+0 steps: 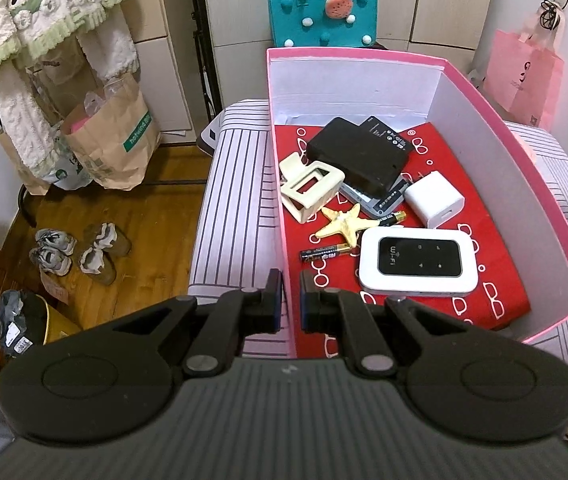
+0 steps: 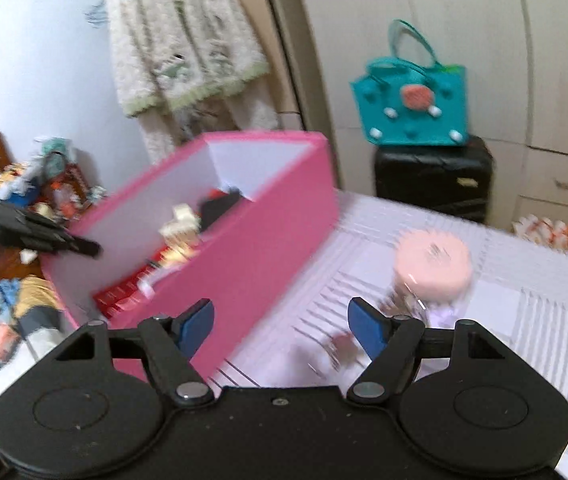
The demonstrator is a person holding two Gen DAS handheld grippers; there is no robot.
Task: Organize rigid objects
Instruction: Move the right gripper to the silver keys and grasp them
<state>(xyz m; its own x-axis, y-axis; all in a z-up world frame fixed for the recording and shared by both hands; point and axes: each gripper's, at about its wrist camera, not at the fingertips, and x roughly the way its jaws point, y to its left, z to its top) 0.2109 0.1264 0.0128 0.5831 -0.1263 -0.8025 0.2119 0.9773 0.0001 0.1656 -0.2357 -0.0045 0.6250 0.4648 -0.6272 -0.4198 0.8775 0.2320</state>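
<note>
An open pink box [image 1: 516, 168] with a red lining stands on the striped bed cover [image 1: 231, 208]. Inside it lie a white WiFi router [image 1: 418, 266], a white charger cube [image 1: 436, 200], a black case [image 1: 360, 156], a cream hair claw [image 1: 308, 188], a starfish [image 1: 344, 224] and a battery [image 1: 324, 254]. My left gripper [image 1: 290, 300] is shut on the box's near left wall. In the blurred right wrist view, my right gripper [image 2: 281, 320] is open and empty beside the pink box [image 2: 243, 248]. A jar with a pink lid [image 2: 432, 268] stands on the bed just ahead of its right finger.
A teal felt bag [image 2: 412, 104] sits on a black suitcase [image 2: 432, 178] behind the bed. Paper bags [image 1: 111, 140] and shoes [image 1: 75, 252] are on the wooden floor to the left. A pink bag [image 1: 524, 76] hangs at the right, fleece clothing [image 1: 35, 8] at the left.
</note>
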